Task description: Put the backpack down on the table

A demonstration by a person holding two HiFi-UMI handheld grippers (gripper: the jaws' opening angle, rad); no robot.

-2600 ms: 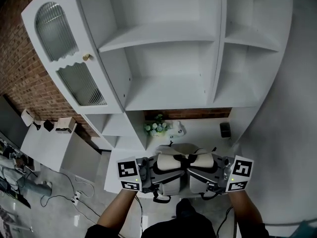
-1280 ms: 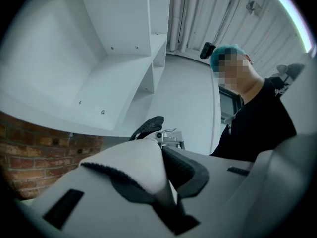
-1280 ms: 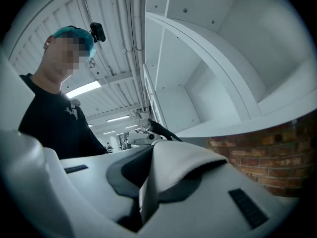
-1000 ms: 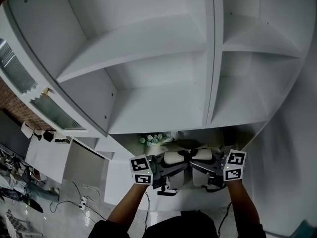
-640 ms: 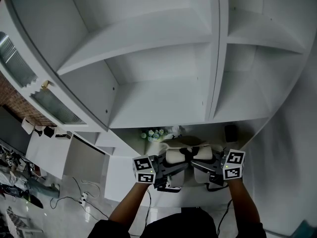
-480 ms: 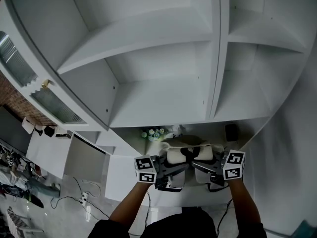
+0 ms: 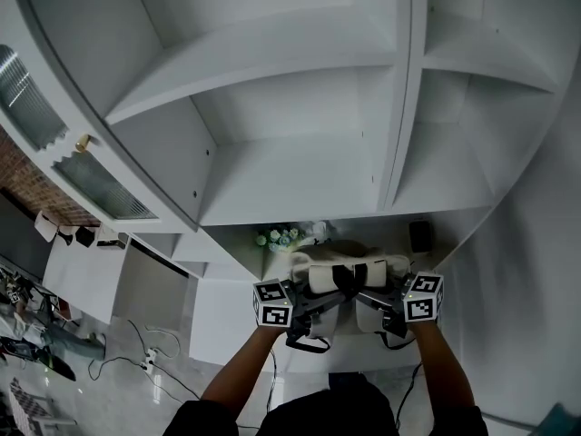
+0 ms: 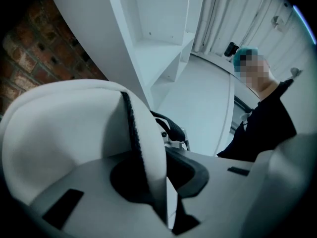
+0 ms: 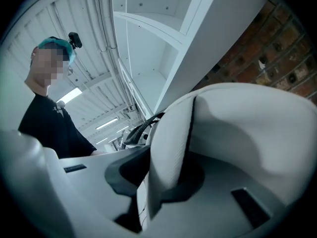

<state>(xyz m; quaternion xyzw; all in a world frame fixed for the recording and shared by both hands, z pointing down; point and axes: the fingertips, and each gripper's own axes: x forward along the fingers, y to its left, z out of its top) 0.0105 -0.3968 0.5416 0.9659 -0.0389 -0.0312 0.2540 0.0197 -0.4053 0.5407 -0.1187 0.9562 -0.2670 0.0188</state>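
A cream backpack (image 7: 349,273) with black trim hangs upright over the white table (image 7: 374,240), under the shelf unit. Whether its base touches the table is hidden. My left gripper (image 7: 320,302) is shut on its left shoulder strap (image 8: 148,152), which runs between the jaws in the left gripper view (image 8: 163,182). My right gripper (image 7: 369,300) holds the right shoulder strap (image 9: 171,143). Its jaws (image 9: 158,182) have just been opening a little. The strap still stands between them with the pads against it. Both grippers point level at the pack.
A white shelf unit (image 7: 290,189) rises right behind the table. A glass-door cabinet (image 7: 82,184) stands at the left. A small bunch of flowers (image 7: 277,238) and a dark box (image 7: 417,235) stand on the table behind the pack. The person's black top (image 8: 267,128) shows behind.
Both grippers have come down with the backpack between them. In the head view the two marker cubes now stand closer together, and the pack sits lower against the table.
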